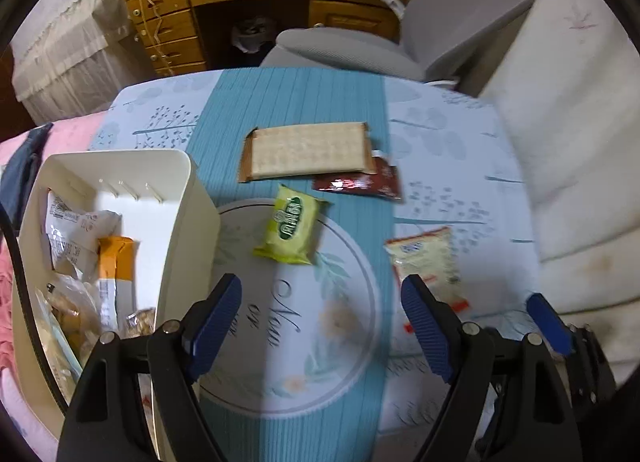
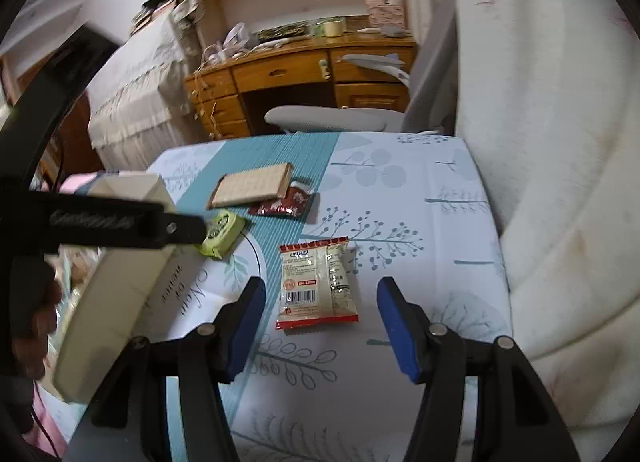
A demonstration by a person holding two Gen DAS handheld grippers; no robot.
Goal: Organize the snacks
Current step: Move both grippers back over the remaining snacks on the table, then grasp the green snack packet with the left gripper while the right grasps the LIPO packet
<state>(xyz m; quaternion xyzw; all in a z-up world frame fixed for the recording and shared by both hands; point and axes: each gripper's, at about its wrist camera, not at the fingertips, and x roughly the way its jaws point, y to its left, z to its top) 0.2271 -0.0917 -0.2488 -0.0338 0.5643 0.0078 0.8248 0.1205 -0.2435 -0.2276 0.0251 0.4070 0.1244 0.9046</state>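
My left gripper [image 1: 320,322] hangs open over the patterned tablecloth [image 1: 440,134], with nothing between its blue pads. Just ahead of it lies a green packet [image 1: 292,230]. Beyond that are a long cracker pack [image 1: 308,152] and a dark red sachet [image 1: 360,182]. A white bin [image 1: 188,198] on the left holds several snacks. My right gripper [image 2: 322,322] is open too, its pads standing to either side of a white and red packet [image 2: 318,282] that lies flat on the cloth. They are not pressing on it.
A grey chair [image 2: 340,118] and a wooden desk [image 2: 300,70] stand past the table's far edge. A white cushion [image 2: 560,182] borders the table on the right. A hand [image 2: 36,322] holds the left tool beside the bin [image 2: 132,262].
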